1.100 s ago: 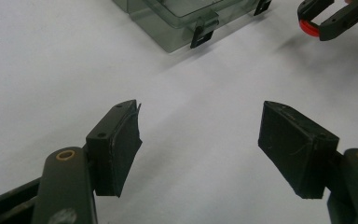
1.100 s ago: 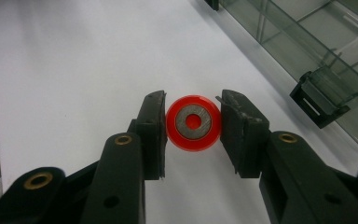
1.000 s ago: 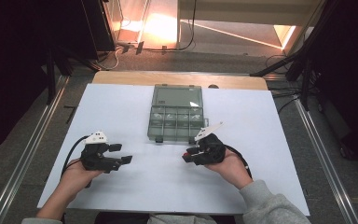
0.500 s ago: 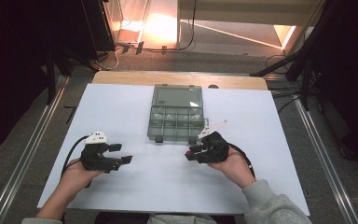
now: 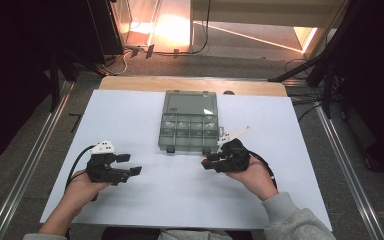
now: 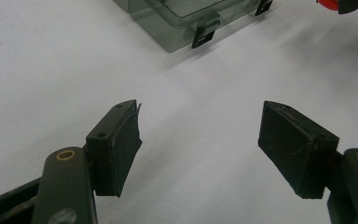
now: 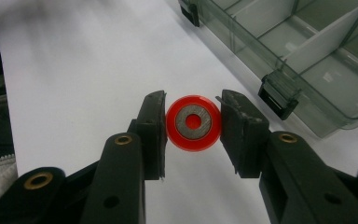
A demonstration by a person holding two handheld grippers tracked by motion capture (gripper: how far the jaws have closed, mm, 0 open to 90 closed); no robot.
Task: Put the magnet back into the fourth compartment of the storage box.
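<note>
White tabletop (image 5: 145, 115): right tool (image 7: 193, 122) pinches a red ring (image 7: 193, 123), clearest close up; left tool (image 6: 200, 140) spread.

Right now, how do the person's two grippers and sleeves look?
Both grippers are black, each with two flat-faced jaws on arms with brass-coloured rivets. The left gripper carries a pale grey three-cornered plate on top and trails a black cable. The right gripper also has a pale plate and a black cable. A grey sleeve covers the right forearm; the left forearm is bare.
</note>
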